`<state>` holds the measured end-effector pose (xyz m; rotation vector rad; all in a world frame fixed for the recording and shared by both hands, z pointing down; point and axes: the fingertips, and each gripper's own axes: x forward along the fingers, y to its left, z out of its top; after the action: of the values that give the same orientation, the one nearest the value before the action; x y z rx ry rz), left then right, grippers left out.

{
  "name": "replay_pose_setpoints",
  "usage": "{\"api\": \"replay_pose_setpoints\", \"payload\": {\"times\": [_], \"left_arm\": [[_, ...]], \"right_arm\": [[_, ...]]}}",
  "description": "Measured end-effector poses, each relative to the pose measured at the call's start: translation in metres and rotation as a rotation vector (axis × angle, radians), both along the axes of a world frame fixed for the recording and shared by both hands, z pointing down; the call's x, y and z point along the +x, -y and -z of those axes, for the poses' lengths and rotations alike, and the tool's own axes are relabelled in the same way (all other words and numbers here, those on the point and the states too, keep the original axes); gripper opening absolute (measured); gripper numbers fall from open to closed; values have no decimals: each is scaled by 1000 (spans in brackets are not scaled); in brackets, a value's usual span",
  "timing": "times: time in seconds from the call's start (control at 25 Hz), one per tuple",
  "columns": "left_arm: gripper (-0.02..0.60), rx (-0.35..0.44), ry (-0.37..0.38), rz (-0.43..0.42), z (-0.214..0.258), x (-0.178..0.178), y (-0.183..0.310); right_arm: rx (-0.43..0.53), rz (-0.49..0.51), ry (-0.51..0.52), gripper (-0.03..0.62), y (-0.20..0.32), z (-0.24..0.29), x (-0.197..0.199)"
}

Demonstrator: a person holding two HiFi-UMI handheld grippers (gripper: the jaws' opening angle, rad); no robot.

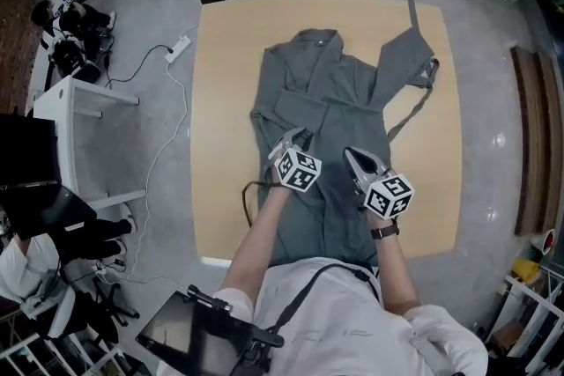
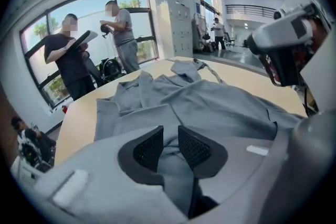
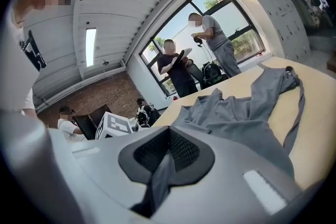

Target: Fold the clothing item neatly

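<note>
The grey garment (image 1: 326, 101) is lying spread along the worktop (image 1: 220, 101). My right tongs (image 3: 168, 140) are pinching a fold of it; my left tongs (image 2: 169, 138) are standing apart over the cloth. I am judging it soft, light, limp: best gripped at edges.

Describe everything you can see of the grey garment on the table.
The grey garment is a soft, matte robe or jacket lying on the wooden table, with its collar away from the person. One sleeve spreads to the far right with a thin strap trailing beside it; the other side is folded inward. The right gripper is shut on a pinch of cloth; the left gripper stands open with cloth between its jaws.
</note>
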<state>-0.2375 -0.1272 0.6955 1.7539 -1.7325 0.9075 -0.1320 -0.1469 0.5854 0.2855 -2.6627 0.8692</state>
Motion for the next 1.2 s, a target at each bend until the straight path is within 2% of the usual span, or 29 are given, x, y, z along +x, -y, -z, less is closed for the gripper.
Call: {"api": "replay_pose_setpoints", "payload": {"times": [0.2, 0.32, 0.4, 0.48, 0.68, 0.8, 0.88, 0.96, 1.04, 1.2], "left_arm": [[95, 1, -81, 230, 1, -57, -20], [95, 11, -123, 304, -1, -84, -25], [95, 6, -151, 317, -5, -94, -24], [131, -15, -188, 315, -7, -100, -21], [150, -55, -276, 278, -17, -105, -7], [150, -80, -311, 266, -31, -105, -4], [149, -82, -321, 278, -37, -107, -2], [149, -81, -334, 294, -41, -107, -1], [131, -85, -348, 306, -44, -107, -1], [64, -89, -375, 323, -47, -104, -4]], "right_arm": [[1, 54, -29, 6, -4, -23, -27], [67, 148, -84, 6, -1, -42, -65], [122, 214, -120, 19, 7, -52, -97], [181, 281, -152, 43, 16, -60, -131], [297, 478, -246, 71, 27, -89, -212], [370, 622, -361, 140, 21, -119, -239], [398, 677, -425, 152, 17, -135, -249], [399, 697, -478, 146, 15, -147, -252], [400, 696, -522, 112, 15, -160, -251], [380, 661, -517, 23, 15, -169, -244]]}}
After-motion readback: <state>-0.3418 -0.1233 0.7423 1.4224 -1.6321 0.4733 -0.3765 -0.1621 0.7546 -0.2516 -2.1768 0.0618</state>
